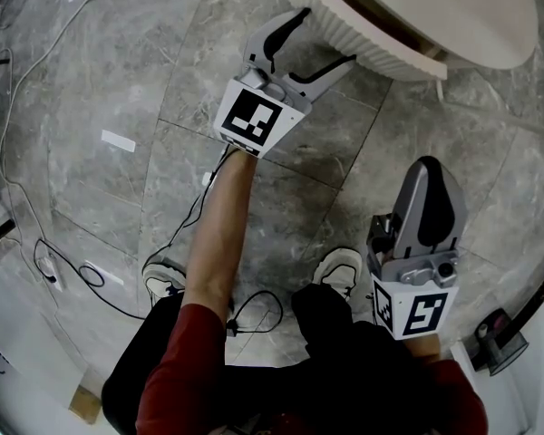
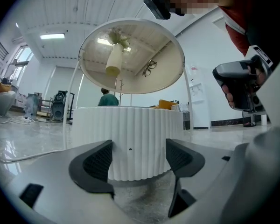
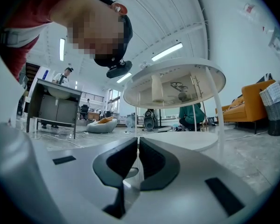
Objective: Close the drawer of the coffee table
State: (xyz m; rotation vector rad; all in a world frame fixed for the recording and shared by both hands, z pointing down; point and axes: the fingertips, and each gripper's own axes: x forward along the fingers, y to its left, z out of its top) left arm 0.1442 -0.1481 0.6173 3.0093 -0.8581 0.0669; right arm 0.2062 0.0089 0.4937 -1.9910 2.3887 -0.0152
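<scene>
The coffee table has a round top (image 1: 453, 7) and a white ribbed drawer (image 1: 372, 48) below it, whose curved wall juts past the top's edge toward me. My left gripper (image 1: 325, 36) is open just in front of that wall, with nothing between its fingers. In the left gripper view the ribbed drawer (image 2: 130, 139) fills the gap beyond the open left gripper (image 2: 137, 160), under the round top (image 2: 130, 55). Nearer my body, my right gripper (image 1: 431, 175) is shut and holds nothing. In its own view the right gripper (image 3: 137, 157) points at the table (image 3: 177, 85) from a distance.
Grey marble floor with thin cables (image 1: 36, 152) trailing at the left and a white strip (image 1: 118, 140). My shoes (image 1: 340, 270) stand below the grippers. A dark object (image 1: 499, 338) sits at the lower right. An orange sofa (image 3: 252, 106) and a basket (image 3: 275, 106) stand far off.
</scene>
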